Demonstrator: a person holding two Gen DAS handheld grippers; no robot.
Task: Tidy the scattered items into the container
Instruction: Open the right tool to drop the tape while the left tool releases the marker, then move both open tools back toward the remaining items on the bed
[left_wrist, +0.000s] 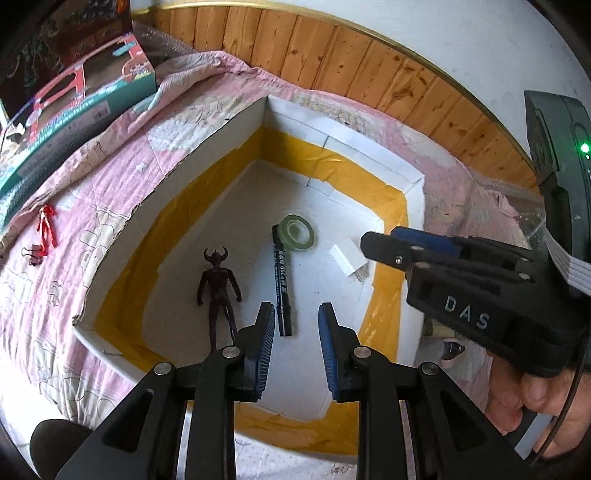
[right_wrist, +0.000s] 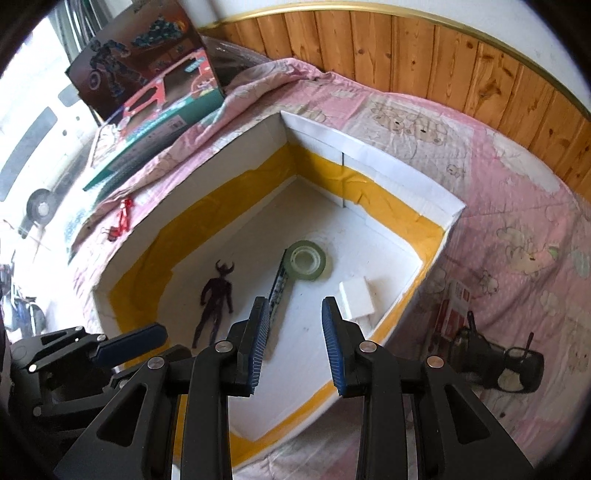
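A white foam box (left_wrist: 207, 144) (right_wrist: 399, 166), lined with yellow tape, sits on a pink quilt. On its floor lie a dark horned figure (left_wrist: 218, 291) (right_wrist: 216, 299), a black marker (left_wrist: 280, 284) (right_wrist: 279, 286), a roll of greenish tape (left_wrist: 297, 232) (right_wrist: 306, 262) and a white charger plug (left_wrist: 349, 258) (right_wrist: 356, 299). My left gripper (left_wrist: 295, 314) (right_wrist: 129, 341) hovers open over the box's near end, holding nothing. Over the right rim my right gripper (right_wrist: 294, 306) (left_wrist: 384, 238) is open too, with the marker's tip showing past its left finger.
A red ribbon (left_wrist: 47, 229) (right_wrist: 123, 214) and a small binder clip (left_wrist: 34, 254) lie on the quilt left of the box. To the right are a red-and-white packet (right_wrist: 456, 306) and a black object (right_wrist: 498, 365). Toy boxes (left_wrist: 85, 99) (right_wrist: 147, 74) lean at back left; wood panelling behind.
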